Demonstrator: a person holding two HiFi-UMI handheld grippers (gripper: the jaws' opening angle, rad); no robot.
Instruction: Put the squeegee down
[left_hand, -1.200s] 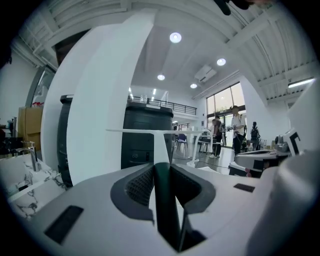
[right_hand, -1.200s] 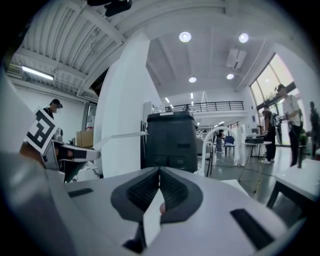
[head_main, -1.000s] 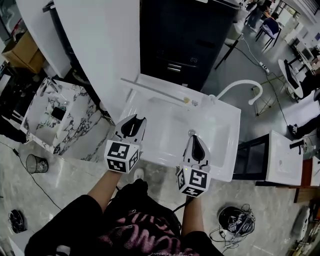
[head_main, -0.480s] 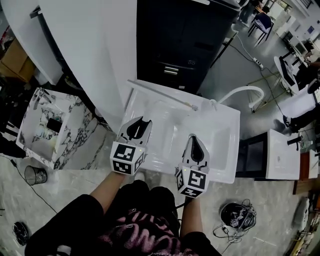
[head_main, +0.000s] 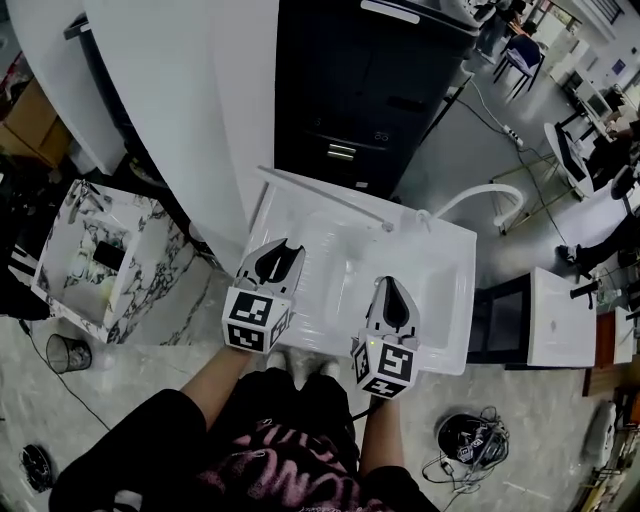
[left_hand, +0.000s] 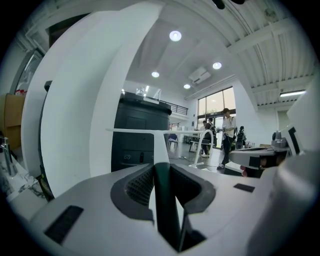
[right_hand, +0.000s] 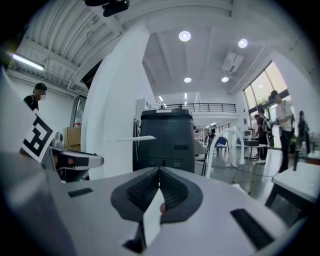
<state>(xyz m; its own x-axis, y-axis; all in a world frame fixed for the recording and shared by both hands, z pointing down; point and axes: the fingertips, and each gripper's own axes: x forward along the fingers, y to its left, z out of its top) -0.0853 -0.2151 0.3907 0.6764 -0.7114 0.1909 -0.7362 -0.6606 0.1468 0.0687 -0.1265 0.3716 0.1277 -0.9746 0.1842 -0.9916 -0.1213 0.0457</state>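
Observation:
The squeegee has a dark handle, a white neck and a long thin white blade (head_main: 320, 197). My left gripper (head_main: 280, 244) is shut on the handle and holds the squeegee out over the white sink (head_main: 445, 330). In the left gripper view the handle fills the gap at my left gripper (left_hand: 161, 166), and the squeegee blade (left_hand: 135, 131) lies level ahead. My right gripper (head_main: 388, 282) hovers over the basin's front right, shut and holding nothing. From the right gripper view, my right gripper (right_hand: 160, 170) has its pads together, and the squeegee blade (right_hand: 136, 138) shows to the left.
A curved white faucet (head_main: 488, 194) stands at the sink's back right. Behind the sink are a black cabinet (head_main: 370, 90) and a white column (head_main: 190, 120). A marbled basin unit (head_main: 70, 265) sits to the left, another white unit (head_main: 558, 320) to the right.
Both grippers have shifted slightly over the sink while the view moved. The left keeps its hold on the squeegee and the right stays shut.

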